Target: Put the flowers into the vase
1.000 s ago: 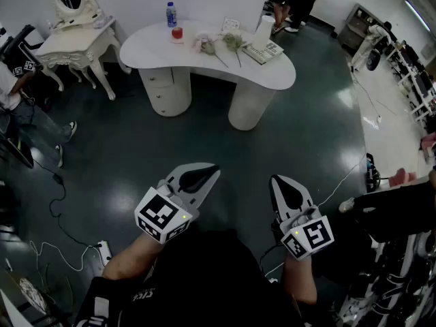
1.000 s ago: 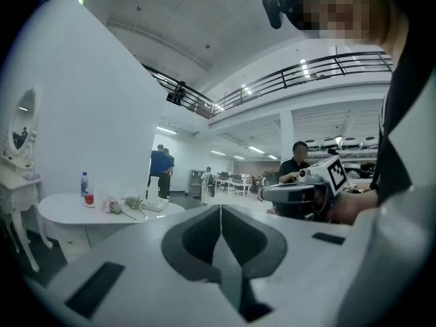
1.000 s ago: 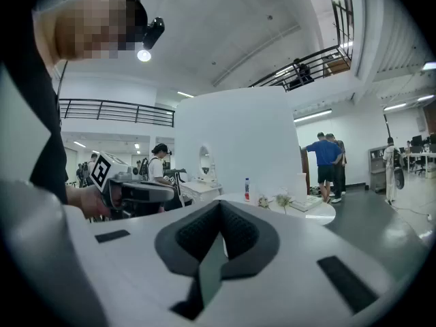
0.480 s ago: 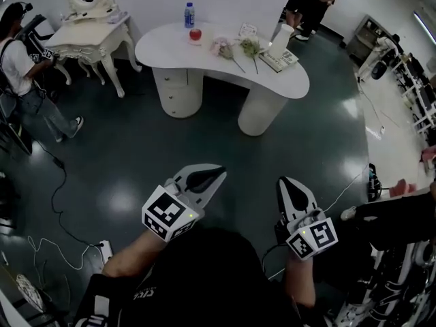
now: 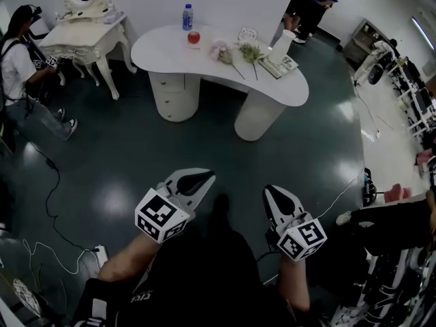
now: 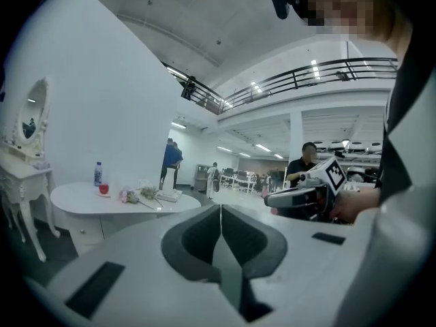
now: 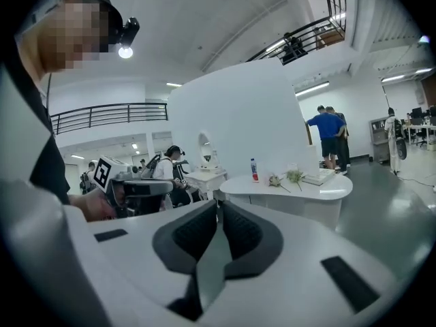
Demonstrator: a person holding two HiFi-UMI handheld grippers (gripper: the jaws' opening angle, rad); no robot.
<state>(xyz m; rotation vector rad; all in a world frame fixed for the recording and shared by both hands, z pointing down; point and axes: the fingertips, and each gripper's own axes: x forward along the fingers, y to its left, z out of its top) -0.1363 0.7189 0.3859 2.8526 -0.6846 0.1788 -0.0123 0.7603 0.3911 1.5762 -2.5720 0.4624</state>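
Note:
Far ahead, a white curved table point(image 5: 170, 50) carries a pink flower point(image 5: 221, 50), a green-headed flower point(image 5: 251, 51) and a tall white vase point(image 5: 283, 41). My left gripper point(image 5: 208, 176) and right gripper point(image 5: 270, 191) hover over the dark floor, well short of the table. Both are shut with nothing between their jaws. The left gripper view shows its shut gripper point(image 6: 220, 207) pointing past the table point(image 6: 82, 199) and flowers point(image 6: 129, 196). The right gripper point(image 7: 219, 203) points left of the flowers point(image 7: 276, 180) on the table point(image 7: 327, 189).
A water bottle point(image 5: 187, 17), a red object point(image 5: 194, 37) and a magazine point(image 5: 281, 64) share the table. A white dressing table point(image 5: 85, 29) with a mirror stands at the back left beside a person point(image 5: 20, 60). Cables point(image 5: 48, 244) lie on the floor at left.
Both grippers have shifted slightly lower and to the left in the head view, still shut and empty. A person has come into view beside the dressing table.

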